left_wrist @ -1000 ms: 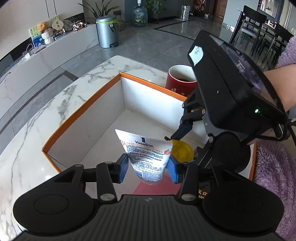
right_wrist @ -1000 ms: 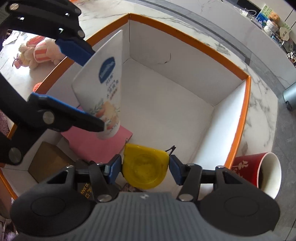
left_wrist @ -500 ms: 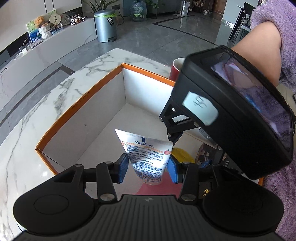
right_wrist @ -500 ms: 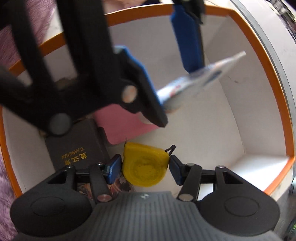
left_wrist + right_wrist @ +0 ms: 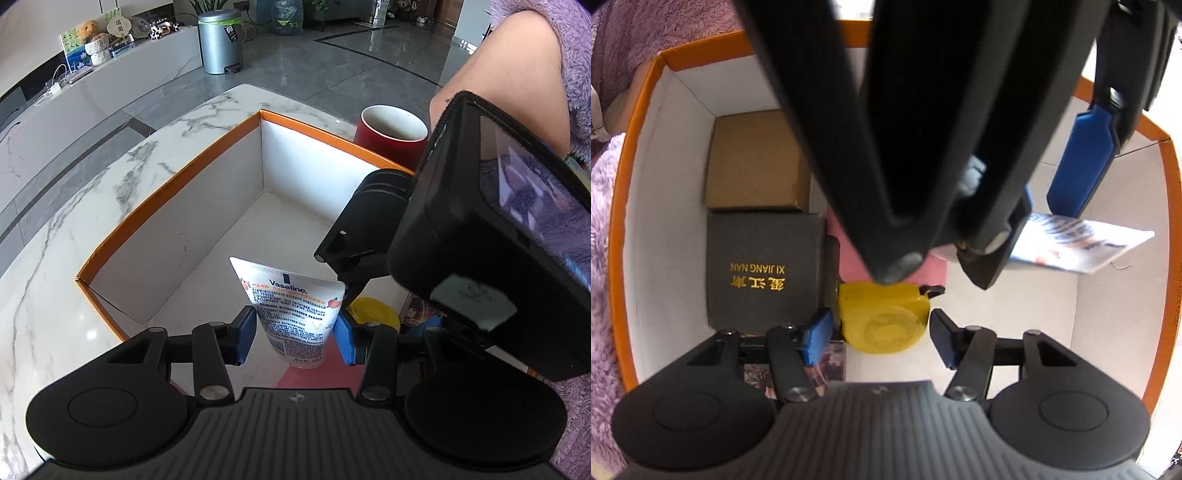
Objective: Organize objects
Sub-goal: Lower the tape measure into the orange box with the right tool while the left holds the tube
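A: Right gripper (image 5: 881, 334) jaws have just been opening, leaving the yellow tape measure (image 5: 884, 317) lying in the orange-rimmed box (image 5: 173, 177).
B: Left gripper (image 5: 295, 332) is clamping the Vaseline tube (image 5: 295, 314); lower it beside, clear of the right.

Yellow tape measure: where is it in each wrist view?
Left wrist: yellow tape measure sits lower right of centre, partly hidden behind the Vaseline tube.
Right wrist: lower centre, between the right hand-held gripper fingers.
Shared landmark: the pink item on the box floor beside it.
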{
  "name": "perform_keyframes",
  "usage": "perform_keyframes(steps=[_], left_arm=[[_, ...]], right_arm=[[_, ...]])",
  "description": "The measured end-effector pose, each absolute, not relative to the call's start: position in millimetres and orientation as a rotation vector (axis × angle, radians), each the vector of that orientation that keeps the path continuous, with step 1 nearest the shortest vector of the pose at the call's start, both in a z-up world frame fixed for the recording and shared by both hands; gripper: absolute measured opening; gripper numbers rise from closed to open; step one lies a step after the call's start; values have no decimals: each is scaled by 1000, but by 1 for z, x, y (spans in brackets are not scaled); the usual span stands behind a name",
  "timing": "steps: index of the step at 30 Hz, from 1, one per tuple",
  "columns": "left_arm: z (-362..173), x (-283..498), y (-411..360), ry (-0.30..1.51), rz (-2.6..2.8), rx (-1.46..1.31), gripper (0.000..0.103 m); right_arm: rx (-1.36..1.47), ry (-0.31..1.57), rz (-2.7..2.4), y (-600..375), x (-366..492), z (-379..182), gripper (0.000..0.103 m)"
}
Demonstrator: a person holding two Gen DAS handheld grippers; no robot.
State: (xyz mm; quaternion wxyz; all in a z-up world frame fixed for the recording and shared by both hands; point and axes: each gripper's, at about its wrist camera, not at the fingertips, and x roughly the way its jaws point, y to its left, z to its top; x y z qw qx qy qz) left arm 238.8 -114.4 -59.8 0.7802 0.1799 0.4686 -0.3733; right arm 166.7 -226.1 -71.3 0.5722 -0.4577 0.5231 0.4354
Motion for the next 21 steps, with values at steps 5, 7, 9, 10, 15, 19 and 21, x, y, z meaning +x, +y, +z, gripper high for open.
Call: perform_keyframes(steps=[5, 7, 9, 10, 15, 19, 21], left_arm=[[-59, 240, -112, 1013, -806, 377, 53], [-58, 240, -112, 1011, -806, 373, 53], [-58, 241, -112, 1008, -802, 374, 53], [-59, 241, -112, 1009, -802, 375, 53], [-62, 242, -114, 1014, -799, 381, 53], [-67, 244, -117, 1035, -790, 401, 53], [-69, 244, -118, 1038, -787, 403, 53]], right_arm=[[-888, 1249, 982, -241, 178, -52, 63], [-760, 1276, 962, -252, 187, -41, 63], [-654, 1277, 924, -264, 195, -33, 60], [-603, 1281, 882, -269, 200, -32, 58], [-378, 1326, 779, -277, 211, -45, 52], [-382, 1344, 760, -273, 208, -58, 38], [-368, 1352, 746, -274, 209, -61, 37]])
